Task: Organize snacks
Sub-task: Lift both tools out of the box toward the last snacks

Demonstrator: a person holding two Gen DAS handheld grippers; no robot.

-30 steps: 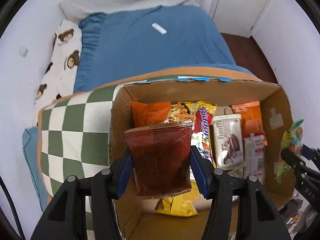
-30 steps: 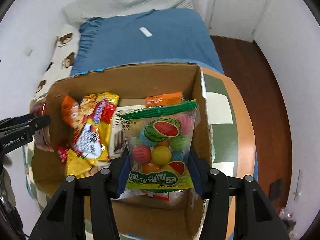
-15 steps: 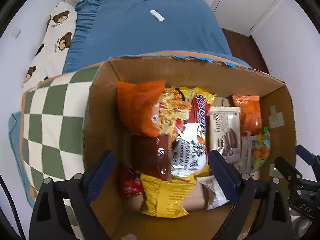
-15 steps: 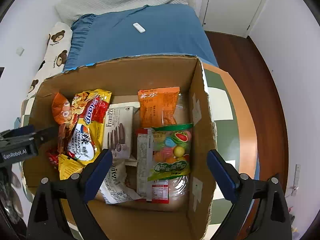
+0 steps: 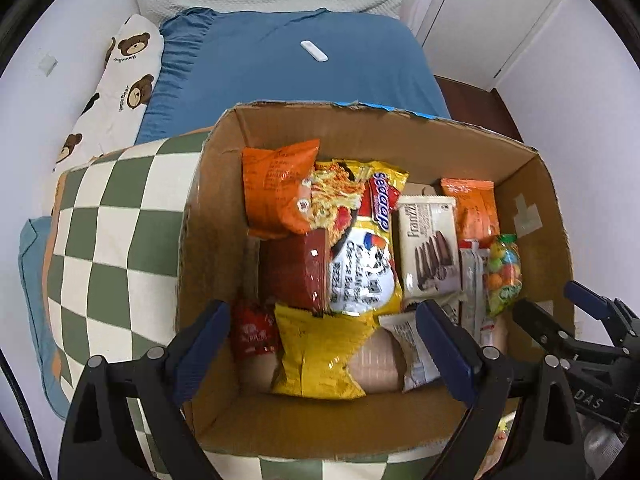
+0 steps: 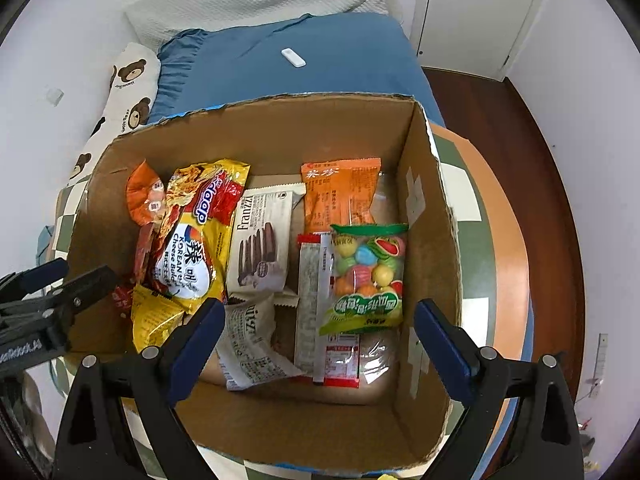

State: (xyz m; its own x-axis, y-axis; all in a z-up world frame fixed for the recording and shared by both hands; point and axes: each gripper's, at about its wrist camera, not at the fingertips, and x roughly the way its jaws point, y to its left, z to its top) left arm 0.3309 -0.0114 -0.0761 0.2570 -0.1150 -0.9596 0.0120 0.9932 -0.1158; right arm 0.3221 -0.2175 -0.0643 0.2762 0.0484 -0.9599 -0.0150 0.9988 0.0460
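Both grippers hang over the cardboard box [image 6: 428, 216], pointing steeply down into it, and both stand wide apart with nothing between the pads: the left gripper [image 5: 324, 344] over the box's left half, the right gripper [image 6: 320, 340] over its right half. Each has just been opening, and the packets below look like what they let go. The dark red packet [image 5: 296, 268] lies flat against the box's left wall, tucked under the edge of the yellow noodle bag [image 5: 360, 248]; the candy bag [image 6: 366, 276] lies on top of a clear-wrapped packet near the box's right wall. Laying them flat and side by side seems meant to keep the snacks in rows. The box's walls rise well above the packets, so the safe way out is straight up. Bare cardboard shows only along the box's near wall and far wall; the middle is full. Outside the box's left wall the checked cloth [image 5: 108, 216] lies free.
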